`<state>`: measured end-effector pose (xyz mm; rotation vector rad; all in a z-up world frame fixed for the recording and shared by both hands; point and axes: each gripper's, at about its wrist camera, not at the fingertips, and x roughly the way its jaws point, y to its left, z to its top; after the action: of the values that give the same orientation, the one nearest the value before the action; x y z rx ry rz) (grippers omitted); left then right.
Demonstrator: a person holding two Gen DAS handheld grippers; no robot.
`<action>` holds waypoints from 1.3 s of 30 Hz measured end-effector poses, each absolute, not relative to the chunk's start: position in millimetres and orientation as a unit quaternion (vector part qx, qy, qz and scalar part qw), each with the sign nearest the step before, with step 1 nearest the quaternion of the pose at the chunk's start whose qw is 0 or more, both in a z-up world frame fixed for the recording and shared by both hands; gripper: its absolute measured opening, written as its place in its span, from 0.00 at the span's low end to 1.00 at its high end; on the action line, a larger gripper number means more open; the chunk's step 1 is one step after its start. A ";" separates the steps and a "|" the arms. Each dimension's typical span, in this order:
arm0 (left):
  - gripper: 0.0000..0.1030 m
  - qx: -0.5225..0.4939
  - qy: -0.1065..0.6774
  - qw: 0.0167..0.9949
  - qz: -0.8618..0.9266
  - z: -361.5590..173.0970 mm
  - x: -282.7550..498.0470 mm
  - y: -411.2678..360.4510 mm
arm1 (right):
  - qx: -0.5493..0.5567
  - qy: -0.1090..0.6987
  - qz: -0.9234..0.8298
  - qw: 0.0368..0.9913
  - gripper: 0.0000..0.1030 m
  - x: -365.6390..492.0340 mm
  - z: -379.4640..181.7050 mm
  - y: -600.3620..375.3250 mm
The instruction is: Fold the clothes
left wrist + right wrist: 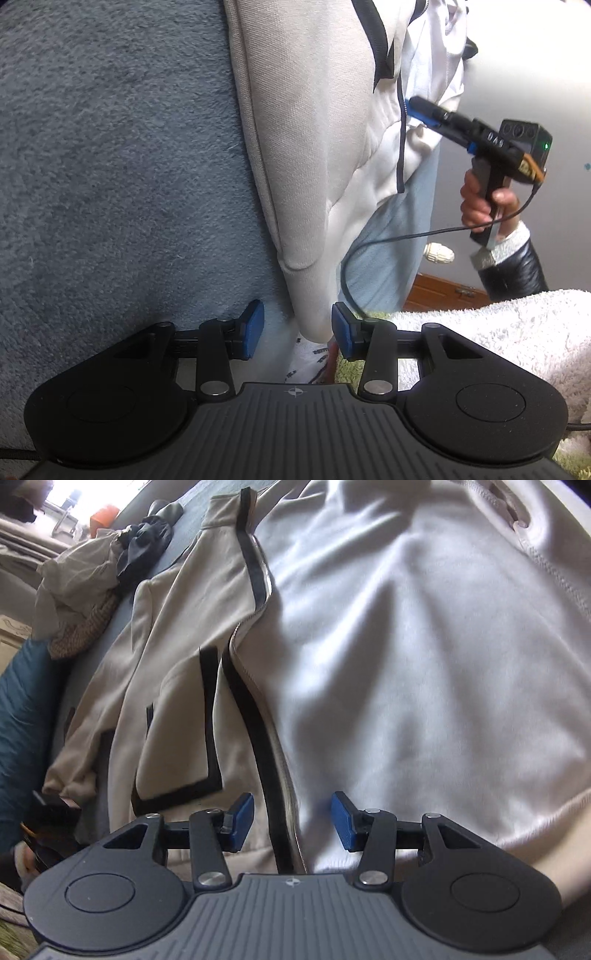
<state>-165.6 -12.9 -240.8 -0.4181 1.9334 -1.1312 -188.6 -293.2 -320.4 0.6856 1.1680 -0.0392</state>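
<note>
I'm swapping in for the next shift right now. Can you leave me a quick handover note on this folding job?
Left claw: open, straddling the cuff of the beige jacket's sleeve, not yet clamped.
Right claw: open, over the jacket's black-trimmed zipper.
The jacket lies spread on the blue-grey blanket; other clothes are heaped beyond.
Done: no fold visible.
Left: grip, fold sleeves and body.

- The cream jacket (310, 155) runs off the left wrist view at 12 o'clock.
- The right gripper (410, 105) has its fingertips buried in white cloth.
- A clothes pile (85, 576) at 10 o'clock is too blurred to sort.
</note>
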 end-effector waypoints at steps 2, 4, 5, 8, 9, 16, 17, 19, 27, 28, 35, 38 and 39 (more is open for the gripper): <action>0.40 -0.167 0.770 0.420 -0.451 -235.2 -164.8 -12.3 | 0.305 0.549 -0.020 0.778 0.38 -195.4 -319.0 -287.0; 0.41 -0.166 0.769 0.421 -0.451 -233.9 -164.2 -12.6 | 0.295 0.558 -0.021 0.775 0.36 -200.9 -317.4 -282.2; 0.41 -0.165 0.769 0.422 -0.451 -236.2 -164.5 -13.5 | 0.291 0.561 -0.020 0.775 0.36 -203.7 -316.3 -280.0; 0.41 -0.165 0.770 0.423 -0.449 -235.3 -163.3 -14.3 | 0.274 0.581 -0.013 0.766 0.31 -210.7 -319.3 -270.2; 0.41 -0.165 0.770 0.423 -0.448 -235.0 -162.8 -14.6 | 0.263 0.593 -0.010 0.761 0.24 -211.3 -322.2 -265.2; 0.41 -0.151 0.771 0.433 -0.443 -224.2 -169.6 -26.2 | 0.164 0.608 -0.021 0.776 0.09 -218.9 -305.4 -240.9; 0.41 -0.149 0.770 0.434 -0.443 -223.8 -170.5 -27.1 | 0.150 0.609 -0.026 0.778 0.09 -219.7 -301.6 -241.3; 0.42 -0.147 0.771 0.435 -0.442 -223.8 -171.6 -28.9 | 0.146 0.608 -0.038 0.779 0.09 -221.4 -298.8 -246.3; 0.42 -0.139 0.769 0.438 -0.445 -229.8 -171.7 -34.3 | 0.111 0.626 -0.043 0.771 0.14 -221.1 -312.3 -239.0; 0.42 -0.138 0.768 0.439 -0.445 -230.7 -172.2 -34.6 | 0.108 0.626 -0.044 0.771 0.17 -220.3 -311.7 -237.7; 0.42 -0.131 0.765 0.439 -0.453 -236.4 -178.3 -32.0 | 0.076 0.598 -0.047 0.796 0.43 -221.6 -275.4 -237.0; 0.44 -0.128 0.760 0.445 -0.456 -233.7 -176.6 -27.0 | 0.086 0.559 -0.036 0.824 0.43 -216.5 -252.6 -237.9; 0.44 -0.126 0.758 0.448 -0.456 -232.4 -175.3 -25.6 | 0.086 0.545 -0.023 0.834 0.43 -209.4 -247.9 -231.9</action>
<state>-175.3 -25.6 -232.4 -0.3130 1.8770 -1.1289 -209.4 -231.9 -247.9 0.1824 1.1540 -0.0477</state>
